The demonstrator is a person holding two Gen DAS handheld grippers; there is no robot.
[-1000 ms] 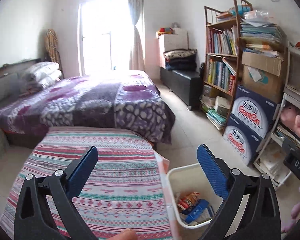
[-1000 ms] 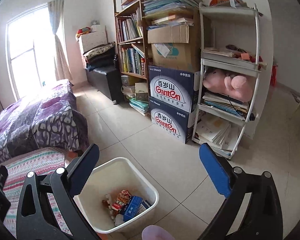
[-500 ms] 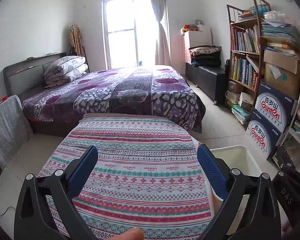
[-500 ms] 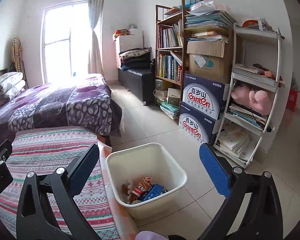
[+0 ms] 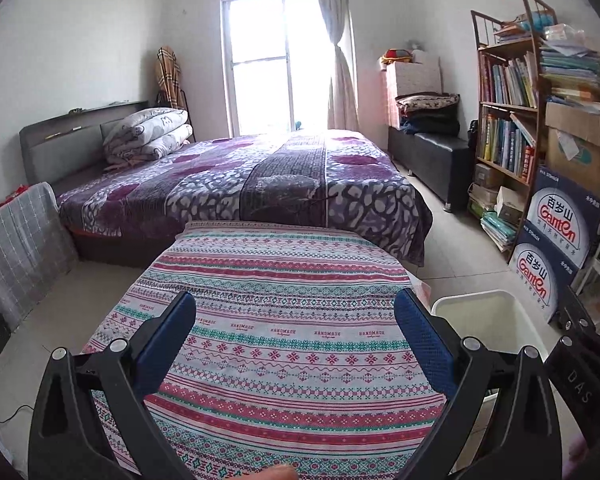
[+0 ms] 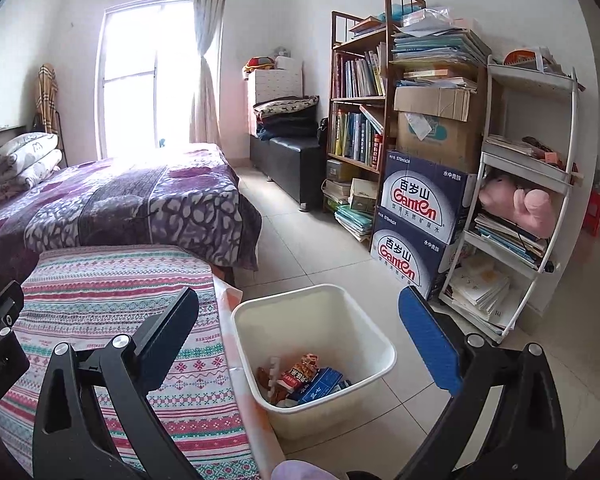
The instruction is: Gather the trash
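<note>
Both the left gripper [image 5: 294, 336] and right gripper [image 6: 298, 336] have fingers spread wide, holding nothing. Crinkly snack wrappers and small cartons [image 6: 306, 378] sit in the white plastic bin [image 6: 364, 334] beside the striped-cloth surface [image 5: 284, 300]; probably light and slippery, so pinch an edge.

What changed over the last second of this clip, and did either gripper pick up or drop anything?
Both views swung left and up: the white bin slid rightward, and the striped table cloth now fills the left view. The left gripper and right gripper stayed open and empty. The wrappers stayed in the bin.
</note>
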